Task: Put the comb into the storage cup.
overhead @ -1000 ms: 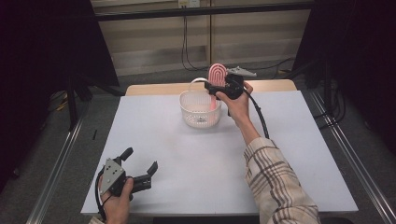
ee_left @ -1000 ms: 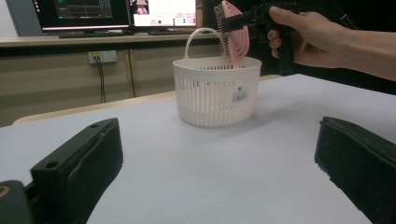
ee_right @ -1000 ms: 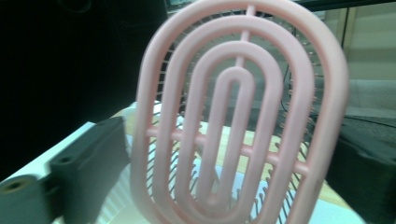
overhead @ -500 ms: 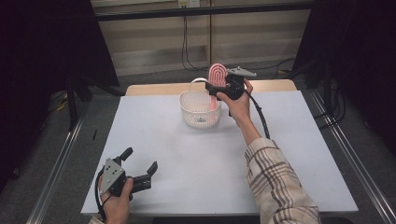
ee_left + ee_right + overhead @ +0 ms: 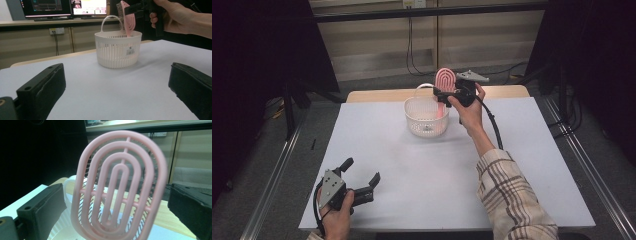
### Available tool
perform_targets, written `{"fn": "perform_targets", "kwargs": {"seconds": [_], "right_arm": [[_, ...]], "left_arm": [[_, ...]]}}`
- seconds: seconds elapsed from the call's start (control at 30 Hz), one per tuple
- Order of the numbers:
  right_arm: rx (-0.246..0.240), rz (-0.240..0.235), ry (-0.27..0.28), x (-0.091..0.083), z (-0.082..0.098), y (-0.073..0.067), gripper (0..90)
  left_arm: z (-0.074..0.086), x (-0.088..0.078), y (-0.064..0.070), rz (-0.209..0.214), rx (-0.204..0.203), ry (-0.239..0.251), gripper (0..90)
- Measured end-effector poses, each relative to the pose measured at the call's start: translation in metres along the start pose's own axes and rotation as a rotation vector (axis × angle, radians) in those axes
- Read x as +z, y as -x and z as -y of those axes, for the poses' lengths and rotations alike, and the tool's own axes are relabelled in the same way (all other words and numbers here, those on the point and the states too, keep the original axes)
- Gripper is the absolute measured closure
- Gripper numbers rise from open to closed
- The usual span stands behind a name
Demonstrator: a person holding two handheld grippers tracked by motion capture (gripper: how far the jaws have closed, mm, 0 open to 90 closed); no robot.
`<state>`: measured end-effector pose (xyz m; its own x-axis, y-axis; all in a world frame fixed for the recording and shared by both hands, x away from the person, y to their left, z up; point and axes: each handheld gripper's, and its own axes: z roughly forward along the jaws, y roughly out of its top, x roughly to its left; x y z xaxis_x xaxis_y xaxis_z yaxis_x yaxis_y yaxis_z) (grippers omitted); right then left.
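Nothing moved, ribbed pink oval brush (image 5: 445, 80) standing in white slotted basket (image 5: 426, 118)

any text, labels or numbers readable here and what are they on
Nothing can be read.
Sticker on the white basket: a small label with barcode-like print, too small to read.
Two monitors behind the table: screen contents too blurred to read.
Pink hairbrush, held over the basket: no lettering in sight.
Left gripper and right gripper: no legible marking.
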<state>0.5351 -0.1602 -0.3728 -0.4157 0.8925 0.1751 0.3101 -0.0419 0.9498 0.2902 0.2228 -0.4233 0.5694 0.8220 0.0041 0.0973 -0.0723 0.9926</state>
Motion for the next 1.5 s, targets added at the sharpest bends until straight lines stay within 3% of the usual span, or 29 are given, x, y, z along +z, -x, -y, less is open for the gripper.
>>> {"fn": "perform_targets", "kwargs": {"seconds": [0.27, 0.37, 0.57, 0.87, 1.03, 1.1, 1.5], "right_arm": [[-0.004, -0.002, 0.005, -0.009, 0.002, 0.002, 0.5], [-0.036, 0.006, -0.005, -0.013, 0.002, 0.003, 0.8], [-0.042, 0.004, 0.009, -0.022, 0.000, 0.005, 0.9], [-0.092, 0.016, 0.020, -0.039, 0.002, 0.007, 0.9], [-0.099, 0.026, 0.034, -0.049, 0.002, 0.009, 0.5], [-0.097, 0.009, 0.049, -0.054, 0.001, 0.012, 0.5], [-0.108, 0.023, 0.051, -0.071, 0.010, 0.014, 0.2]], "left_arm": [[0.000, 0.000, 0.000, -0.001, 0.001, 0.001, 1.2], [0.000, 0.000, 0.000, 0.000, -0.007, 0.000, 1.2], [0.000, 0.000, -0.001, -0.014, -0.006, -0.001, 1.2], [0.001, 0.001, -0.002, -0.028, -0.008, -0.008, 1.2], [0.001, 0.001, -0.002, -0.028, -0.005, -0.016, 1.3], [0.001, 0.001, -0.003, -0.030, -0.004, -0.018, 1.3], [0.001, -0.002, -0.004, -0.043, -0.009, -0.006, 1.3]]}}
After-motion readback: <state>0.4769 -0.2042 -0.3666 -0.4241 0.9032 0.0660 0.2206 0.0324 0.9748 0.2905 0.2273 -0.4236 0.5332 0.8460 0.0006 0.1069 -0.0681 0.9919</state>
